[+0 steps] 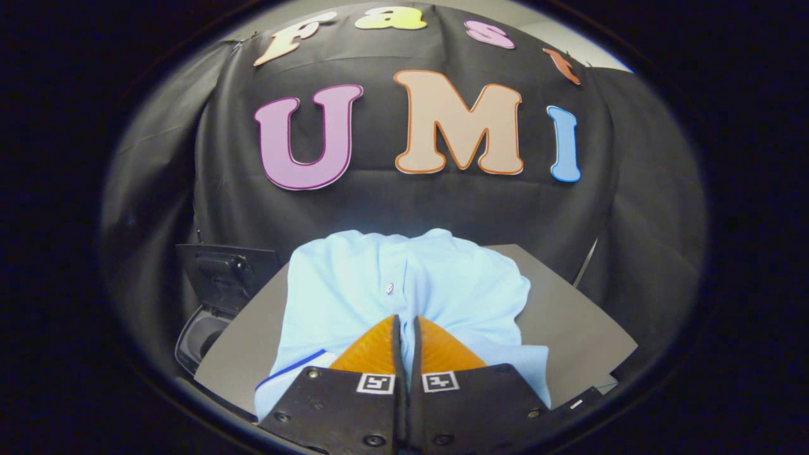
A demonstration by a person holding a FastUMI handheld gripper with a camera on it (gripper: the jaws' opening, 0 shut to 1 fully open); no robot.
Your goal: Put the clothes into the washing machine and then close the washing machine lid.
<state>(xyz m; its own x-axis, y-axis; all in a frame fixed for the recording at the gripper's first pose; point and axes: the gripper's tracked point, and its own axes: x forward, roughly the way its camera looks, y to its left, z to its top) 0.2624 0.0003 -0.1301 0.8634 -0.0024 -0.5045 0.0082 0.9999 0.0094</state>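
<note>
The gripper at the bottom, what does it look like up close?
The gripper has two fingers with ribbed, rounded pads that taper towards the tips. Each sits on a flat dark plate held with round screws. Near the inner edge of each plate is a small square black-and-white marker. No cables can be seen.

The tool (pixel 406 328), fingers nearly together, pinches a pale blue shirt (pixel 404 284) (buttoned) lying on a grey surface (pixel 569 328).
</note>
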